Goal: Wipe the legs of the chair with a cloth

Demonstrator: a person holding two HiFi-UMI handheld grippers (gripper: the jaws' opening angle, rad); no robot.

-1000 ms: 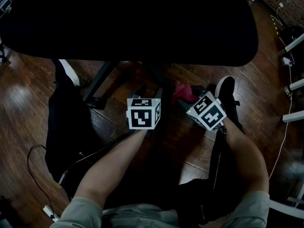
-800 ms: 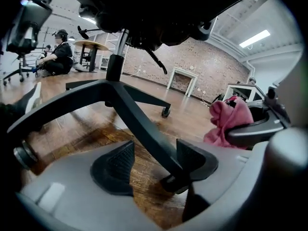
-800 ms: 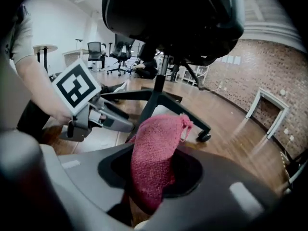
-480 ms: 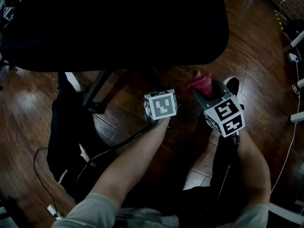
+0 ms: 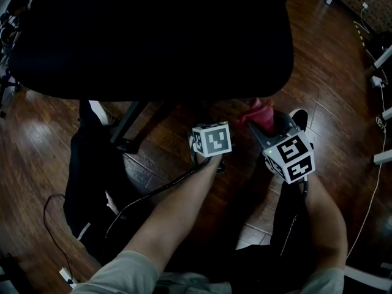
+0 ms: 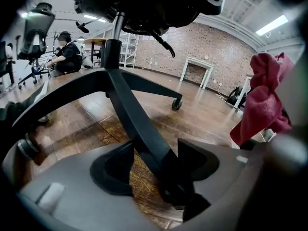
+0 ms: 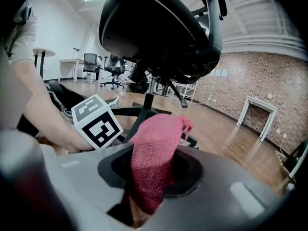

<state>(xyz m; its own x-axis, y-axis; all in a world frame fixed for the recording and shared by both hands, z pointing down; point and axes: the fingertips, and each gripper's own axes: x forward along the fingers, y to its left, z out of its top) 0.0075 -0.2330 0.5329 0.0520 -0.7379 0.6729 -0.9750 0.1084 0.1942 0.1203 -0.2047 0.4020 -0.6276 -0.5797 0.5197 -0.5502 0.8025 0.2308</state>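
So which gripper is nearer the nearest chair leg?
Left. The left gripper has the chair leg between its fingers, which just closed slightly; the right gripper, shut on the red cloth, sits right of it.

dark wooden plank floor, brick wall, white side wall, ceiling strip light, distant office chairs.
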